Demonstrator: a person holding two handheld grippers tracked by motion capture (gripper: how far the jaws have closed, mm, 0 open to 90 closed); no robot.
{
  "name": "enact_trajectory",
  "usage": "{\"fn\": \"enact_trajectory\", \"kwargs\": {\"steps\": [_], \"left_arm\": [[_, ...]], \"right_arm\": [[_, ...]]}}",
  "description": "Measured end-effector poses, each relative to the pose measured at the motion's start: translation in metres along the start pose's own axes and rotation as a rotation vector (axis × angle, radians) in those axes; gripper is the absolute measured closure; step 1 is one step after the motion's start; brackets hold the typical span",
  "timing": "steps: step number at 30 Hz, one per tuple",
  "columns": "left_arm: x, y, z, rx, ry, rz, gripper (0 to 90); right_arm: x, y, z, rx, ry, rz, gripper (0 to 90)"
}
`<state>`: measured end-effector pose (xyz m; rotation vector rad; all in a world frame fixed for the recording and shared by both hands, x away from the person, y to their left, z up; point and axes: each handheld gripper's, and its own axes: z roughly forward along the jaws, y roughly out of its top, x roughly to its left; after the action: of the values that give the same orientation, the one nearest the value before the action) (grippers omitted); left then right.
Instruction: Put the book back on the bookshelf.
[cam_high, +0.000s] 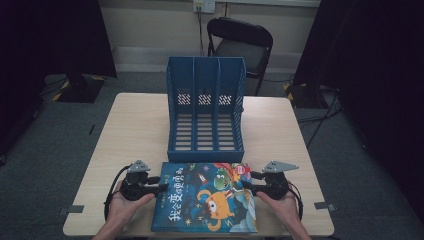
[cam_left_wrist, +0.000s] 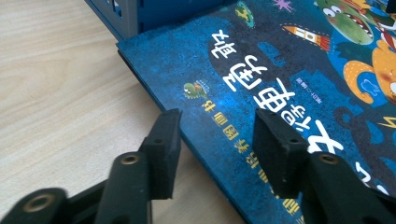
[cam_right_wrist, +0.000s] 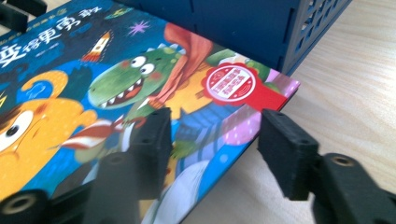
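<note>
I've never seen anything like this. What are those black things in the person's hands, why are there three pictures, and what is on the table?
A person sits at a wooden table and holds a hand tool with two black jaws in each hand: the left gripper and the right gripper. The wide picture comes from a fixed camera above the table. The other two come from small cameras that ride on each gripper and look along its jaws.

On the table lies a colourful picture book, flat, cover up, and behind it stands a blue file rack with three slots. Each gripper is open, its jaws set over one side edge of the book, left and right. Nothing is clamped or lifted yet.
</note>
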<state>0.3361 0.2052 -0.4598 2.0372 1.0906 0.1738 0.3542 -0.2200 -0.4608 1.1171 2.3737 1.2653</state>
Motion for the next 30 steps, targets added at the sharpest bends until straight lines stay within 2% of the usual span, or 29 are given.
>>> {"fn": "enact_trajectory", "kwargs": {"steps": [2, 4, 7, 12, 20, 23, 30], "left_arm": [[0.000, 0.000, 0.000, 0.004, 0.005, 0.001, 48.5], [0.000, 0.000, 0.001, -0.004, 0.002, -0.004, 47.2], [0.000, -0.002, 0.001, -0.010, -0.003, -0.004, 46.6], [0.002, -0.002, 0.000, -0.005, -0.017, 0.002, 48.7], [0.003, -0.003, -0.001, -0.009, -0.045, -0.023, 52.7], [0.000, -0.002, 0.001, -0.005, -0.033, -0.010, 52.4], [-0.002, 0.003, 0.004, 0.011, -0.040, 0.008, 52.3]], "right_arm": [[-0.002, 0.002, 0.004, 0.002, -0.018, 0.010, 31.1], [-0.006, 0.003, 0.009, 0.000, -0.014, 0.030, 26.5], [-0.008, 0.003, 0.013, -0.004, 0.026, 0.060, 26.2], [-0.002, 0.002, 0.009, -0.001, 0.008, 0.053, 30.0], [0.008, -0.007, -0.002, 0.008, 0.005, 0.056, 30.4], [0.013, -0.013, -0.009, 0.007, 0.002, 0.052, 30.6], [0.026, -0.026, -0.026, 0.014, 0.001, 0.042, 32.0]]}}
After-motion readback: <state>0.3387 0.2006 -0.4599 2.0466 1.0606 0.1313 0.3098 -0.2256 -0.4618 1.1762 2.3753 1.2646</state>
